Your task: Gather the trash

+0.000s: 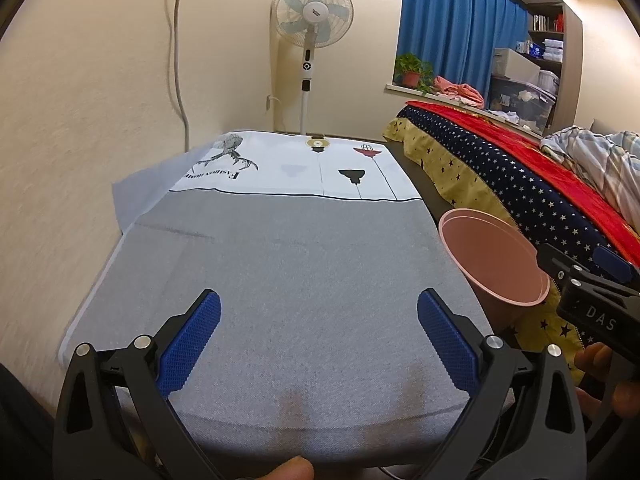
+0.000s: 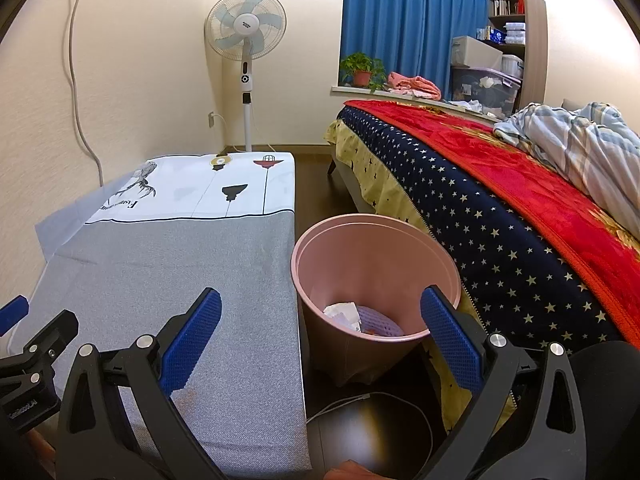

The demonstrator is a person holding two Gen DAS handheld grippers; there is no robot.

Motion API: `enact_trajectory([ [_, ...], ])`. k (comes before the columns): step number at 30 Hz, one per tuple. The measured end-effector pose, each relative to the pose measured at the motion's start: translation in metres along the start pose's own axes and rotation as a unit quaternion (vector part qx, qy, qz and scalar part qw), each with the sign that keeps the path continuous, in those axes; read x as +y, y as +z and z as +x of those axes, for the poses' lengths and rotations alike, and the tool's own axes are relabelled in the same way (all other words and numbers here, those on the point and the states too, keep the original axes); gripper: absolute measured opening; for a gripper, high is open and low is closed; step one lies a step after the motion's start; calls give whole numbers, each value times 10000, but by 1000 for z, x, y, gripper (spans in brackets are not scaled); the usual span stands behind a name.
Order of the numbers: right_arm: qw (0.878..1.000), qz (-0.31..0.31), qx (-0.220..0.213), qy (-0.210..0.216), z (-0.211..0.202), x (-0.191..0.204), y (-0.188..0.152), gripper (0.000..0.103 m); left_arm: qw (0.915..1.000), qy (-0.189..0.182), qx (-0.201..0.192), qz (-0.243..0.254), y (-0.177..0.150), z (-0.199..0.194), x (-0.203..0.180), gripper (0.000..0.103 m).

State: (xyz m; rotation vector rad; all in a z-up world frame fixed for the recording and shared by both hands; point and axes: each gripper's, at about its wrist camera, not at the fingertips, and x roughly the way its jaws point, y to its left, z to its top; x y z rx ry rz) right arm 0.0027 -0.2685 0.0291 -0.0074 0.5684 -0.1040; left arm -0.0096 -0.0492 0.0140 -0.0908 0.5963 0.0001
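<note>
Left claw (image 1: 319, 338) spread wide, gripping nothing, poised over the near end of the table (image 1: 304, 264). Right claw (image 2: 321, 338) likewise spread wide and empty, straddling the table's right edge and the bin (image 2: 374, 280).

Table draped in a cloth (image 2: 168, 280), grey over the near part, white with black prints at the far end. Nothing lying on the cloth.

Pink bin on the dark floor (image 2: 360, 420), just beside the table's right edge, between table and bed (image 2: 500, 240). Upright, mouth open. Inside, at the bottom: crumpled white paper (image 2: 342, 314) and a pale purple netted piece (image 2: 380, 324), touching each other. From the left wrist view, only the bin's rim and inner wall visible, at the table's right edge, contents hidden.

White cable (image 2: 360, 400) on the floor in front of the bin.

Fan (image 2: 246, 28) standing beyond the table's far end, against the wall. Blue curtain (image 2: 400, 20) behind the bed.
</note>
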Motion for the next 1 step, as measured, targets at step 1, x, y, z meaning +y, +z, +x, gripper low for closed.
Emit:
enact_trajectory([
  [1,10000,-1,-1,0,0,0,0,98,10000,1,-1,3,0,0,0,95],
])
